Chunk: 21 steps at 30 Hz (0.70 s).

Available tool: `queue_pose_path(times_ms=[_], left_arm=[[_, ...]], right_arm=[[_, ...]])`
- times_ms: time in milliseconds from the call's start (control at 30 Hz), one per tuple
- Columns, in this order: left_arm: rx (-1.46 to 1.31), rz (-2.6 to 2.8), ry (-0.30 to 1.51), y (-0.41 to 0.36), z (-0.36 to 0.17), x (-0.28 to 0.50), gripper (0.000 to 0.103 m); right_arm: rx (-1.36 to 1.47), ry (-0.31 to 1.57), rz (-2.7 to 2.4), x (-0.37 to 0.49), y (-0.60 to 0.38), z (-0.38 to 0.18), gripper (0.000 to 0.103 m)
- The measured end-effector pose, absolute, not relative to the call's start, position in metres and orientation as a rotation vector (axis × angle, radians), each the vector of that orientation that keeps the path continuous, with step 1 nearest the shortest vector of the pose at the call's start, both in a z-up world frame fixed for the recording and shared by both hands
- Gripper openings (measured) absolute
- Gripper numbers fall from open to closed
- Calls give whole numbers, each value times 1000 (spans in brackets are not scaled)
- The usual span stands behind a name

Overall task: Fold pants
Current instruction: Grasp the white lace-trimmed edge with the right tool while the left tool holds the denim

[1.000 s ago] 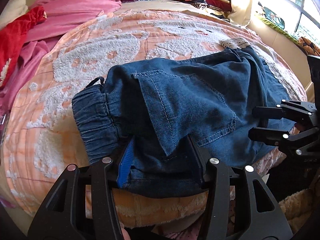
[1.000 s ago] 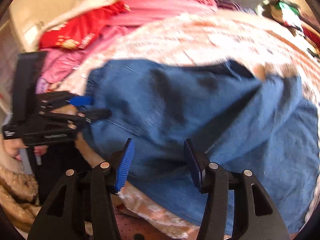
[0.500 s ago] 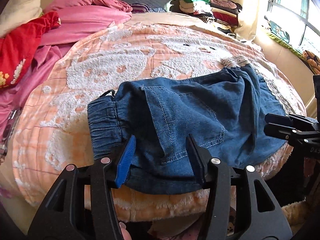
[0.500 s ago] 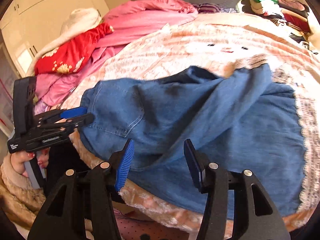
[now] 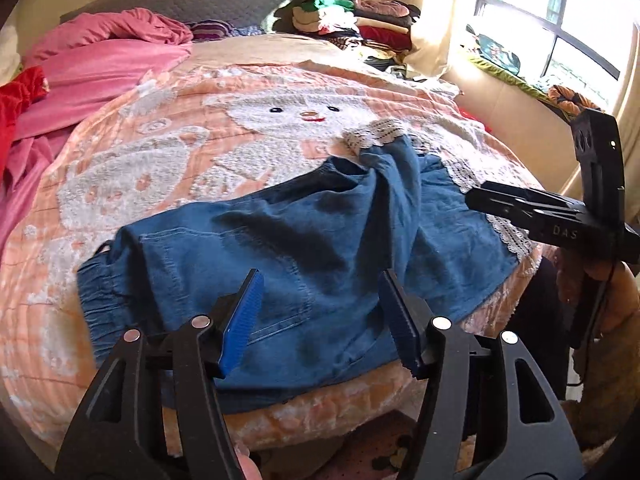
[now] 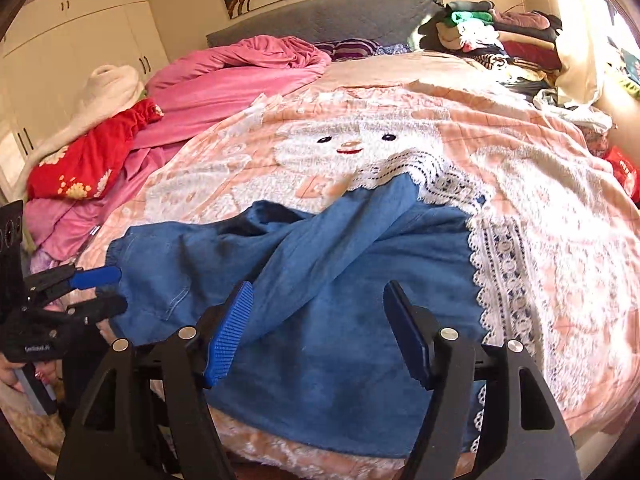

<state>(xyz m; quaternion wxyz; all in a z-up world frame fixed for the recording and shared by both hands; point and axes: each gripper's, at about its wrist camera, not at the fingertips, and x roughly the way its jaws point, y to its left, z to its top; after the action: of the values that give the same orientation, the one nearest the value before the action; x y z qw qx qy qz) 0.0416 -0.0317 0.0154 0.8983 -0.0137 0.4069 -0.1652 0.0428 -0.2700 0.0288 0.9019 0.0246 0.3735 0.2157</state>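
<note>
Blue denim pants with white lace cuffs lie folded lengthwise near the front edge of the bed, elastic waistband at the left. In the right wrist view the pants spread across the bed's front, lace hems at the right. My left gripper hovers above the waist end, its jaws opening with nothing between them. My right gripper hangs above the leg part, its jaws opening too, clear of the cloth. Each gripper shows in the other's view: the right gripper and the left gripper.
A peach blanket with a white bear pattern covers the bed. Pink bedding and a red garment lie at the left. Stacked folded clothes sit at the headboard. A window is at the right. A hand holds the left gripper.
My left gripper let go of the denim waist edge. Both grippers pulled back and rose from the pants and their jaws stand wider. The pants now lie flat on the bed.
</note>
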Motion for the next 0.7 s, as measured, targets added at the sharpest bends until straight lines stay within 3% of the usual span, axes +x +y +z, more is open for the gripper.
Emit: queue_pose_path(times_ms=[367, 467, 533, 633, 700], left_arm=[[-53, -484, 933, -98, -14, 85, 49], [-52, -493, 946, -110, -22, 99, 41], [-37, -507, 953, -118, -28, 104, 23], [-17, -544, 975, -130, -40, 108, 14], [-24, -561, 979, -132, -43, 107, 14]], right_arm=[[-41, 763, 476, 108, -261, 46, 67], [-78, 796, 472, 137, -249, 42, 67], [-113, 840, 454, 161, -237, 34, 67], [-140, 895, 437, 191, -223, 19, 67], [-172, 927, 398, 208, -213, 9, 67]])
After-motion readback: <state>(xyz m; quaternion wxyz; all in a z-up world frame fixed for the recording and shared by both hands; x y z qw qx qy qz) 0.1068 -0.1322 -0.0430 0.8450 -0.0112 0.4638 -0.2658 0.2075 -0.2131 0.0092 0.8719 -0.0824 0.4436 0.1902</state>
